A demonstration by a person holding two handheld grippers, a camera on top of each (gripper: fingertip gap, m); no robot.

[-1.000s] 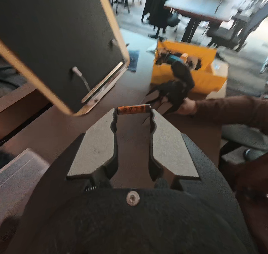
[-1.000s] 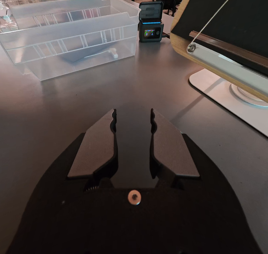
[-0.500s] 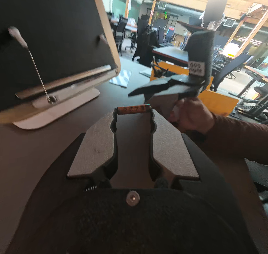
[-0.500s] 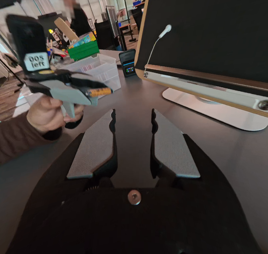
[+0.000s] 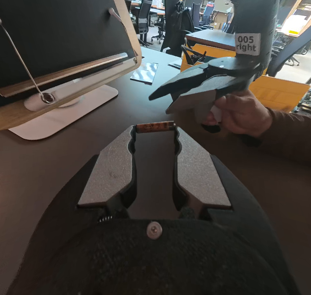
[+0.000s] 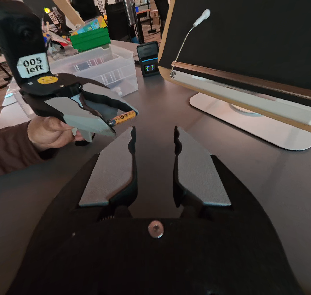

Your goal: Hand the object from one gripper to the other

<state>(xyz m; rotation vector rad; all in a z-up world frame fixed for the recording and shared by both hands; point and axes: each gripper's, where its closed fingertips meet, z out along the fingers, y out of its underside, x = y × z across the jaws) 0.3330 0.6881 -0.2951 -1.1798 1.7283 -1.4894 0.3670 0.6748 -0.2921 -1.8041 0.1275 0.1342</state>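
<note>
A small orange battery (image 5: 154,127) is pinched crosswise between the tips of my left gripper (image 5: 155,132), held above the dark table. In the right wrist view the same battery (image 6: 122,117) shows in the left gripper (image 6: 123,120) at the left, just beyond my own left fingertip. My right gripper (image 6: 154,132) is open and empty, its jaws apart. In the left wrist view the right gripper (image 5: 159,104) hangs at the upper right, tips pointing left, a short way above and right of the battery, not touching it.
A black board with a wooden edge on a white stand (image 5: 67,111) stands at the left of the left wrist view and the right of the right wrist view (image 6: 252,118). A clear plastic bin (image 6: 104,71), a small black device (image 6: 149,59) and a yellow box (image 5: 277,91) stand farther off.
Both grippers have risen from the table and turned to face each other. They have come closer, and the battery now sits near my right gripper's left fingertip.
</note>
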